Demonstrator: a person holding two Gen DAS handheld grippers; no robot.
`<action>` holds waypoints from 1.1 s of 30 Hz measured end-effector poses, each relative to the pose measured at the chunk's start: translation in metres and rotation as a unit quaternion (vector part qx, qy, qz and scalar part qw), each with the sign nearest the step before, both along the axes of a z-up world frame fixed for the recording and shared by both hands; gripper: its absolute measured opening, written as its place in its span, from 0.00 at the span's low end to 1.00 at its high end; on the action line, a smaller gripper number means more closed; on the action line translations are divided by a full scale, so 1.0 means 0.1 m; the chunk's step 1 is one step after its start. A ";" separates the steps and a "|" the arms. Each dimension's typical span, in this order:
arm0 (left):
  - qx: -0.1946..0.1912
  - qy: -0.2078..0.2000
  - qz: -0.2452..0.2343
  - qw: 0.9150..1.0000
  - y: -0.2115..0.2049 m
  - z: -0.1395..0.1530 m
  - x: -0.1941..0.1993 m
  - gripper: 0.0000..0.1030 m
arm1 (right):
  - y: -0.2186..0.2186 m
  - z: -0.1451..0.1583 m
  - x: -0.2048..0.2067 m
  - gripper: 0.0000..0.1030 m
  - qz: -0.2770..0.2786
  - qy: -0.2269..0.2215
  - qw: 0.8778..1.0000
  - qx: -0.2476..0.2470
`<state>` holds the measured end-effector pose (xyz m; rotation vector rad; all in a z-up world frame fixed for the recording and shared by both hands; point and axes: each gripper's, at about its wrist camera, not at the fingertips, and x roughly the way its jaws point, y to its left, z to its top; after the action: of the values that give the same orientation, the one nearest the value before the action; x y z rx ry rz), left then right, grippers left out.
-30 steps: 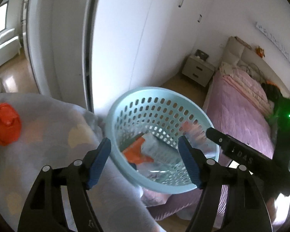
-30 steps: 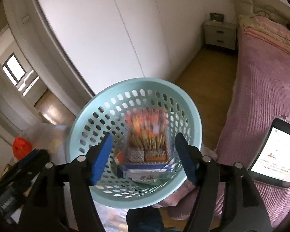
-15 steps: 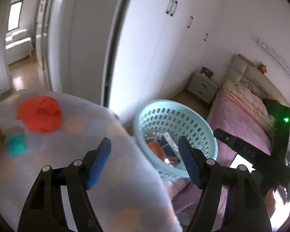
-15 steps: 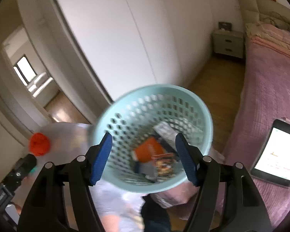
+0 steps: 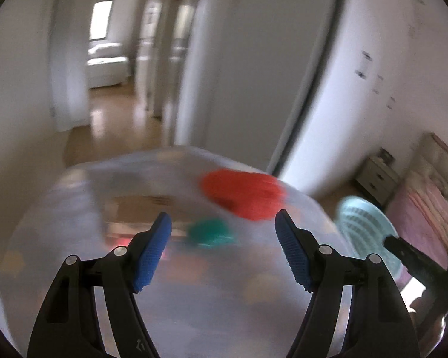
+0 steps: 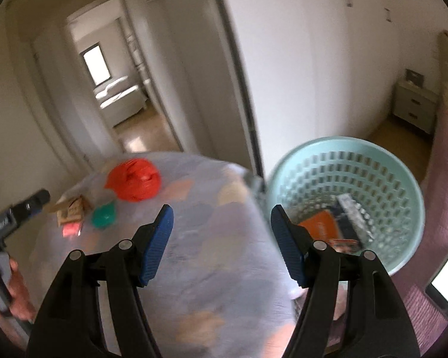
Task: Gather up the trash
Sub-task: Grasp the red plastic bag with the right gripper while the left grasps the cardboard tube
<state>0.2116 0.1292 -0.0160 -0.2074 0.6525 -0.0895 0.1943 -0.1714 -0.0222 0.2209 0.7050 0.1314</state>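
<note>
**Both grippers open over the table, trash waiting on the cloth**

The left gripper point(image 5: 222, 226) is hovering low over the round table point(image 5: 194, 298), which is covered with a pale patterned cloth. Its blue fingers point(image 5: 152, 253) are standing wide apart and are holding nothing. The left wrist view is strongly blurred, so small details are hard to read there.

The right gripper point(image 6: 221, 220) is also hanging above the table, nearer to its right edge. Its jaws are spread wide too, and nothing is sitting between them.

Just beyond the left gripper, a small green piece of trash point(image 5: 210, 232) is lying on the cloth. To its left a flat brown wrapper point(image 6: 71, 210) is lying, with a small pink scrap point(image 6: 71, 231) just in front of it. A crumpled red bag point(image 6: 134, 183) is resting a little farther back, close to the far edge of the table.

Beside the right edge of the table, a light blue perforated basket point(image 6: 346, 152) is standing lower than the tabletop. Inside it an orange packet point(image 6: 322, 226) and some other wrappers are lying; what kind they are cannot be told.

Behind the basket, a white wardrobe point(image 6: 298, 59) is rising, and a bed with a pink cover point(image 5: 427, 208) is showing at the right. Farther away, a doorway point(image 6: 110, 68) is opening to another bright room.
</note>
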 end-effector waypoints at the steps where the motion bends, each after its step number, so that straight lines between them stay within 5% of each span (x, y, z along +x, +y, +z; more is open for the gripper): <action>1: -0.004 0.001 0.014 1.000 0.16 0.00 0.02 0.68 | 0.08 0.01 0.04 0.62 0.008 0.001 1.000 -0.003; 11: -0.053 0.046 0.047 0.996 1.15 -0.34 0.34 0.66 | 1.03 0.06 0.83 0.63 0.114 0.003 0.993 -0.017; 18: -0.081 0.049 0.014 0.995 1.24 -0.47 0.48 0.66 | 1.33 -0.11 1.51 0.77 0.140 0.015 0.990 -0.032; 28: -0.105 0.057 -0.024 0.992 1.16 -0.66 0.53 0.66 | 1.49 -0.47 1.92 0.78 0.222 0.057 0.973 -0.037; 33: -0.101 0.061 -0.053 0.992 1.03 -0.64 0.51 0.58 | 1.62 -0.54 1.78 0.54 0.257 0.067 0.962 -0.057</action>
<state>0.2629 0.2321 -0.0803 -0.3751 0.7767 -0.2481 0.3718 -0.0096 -0.0763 -0.0700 0.8919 0.5755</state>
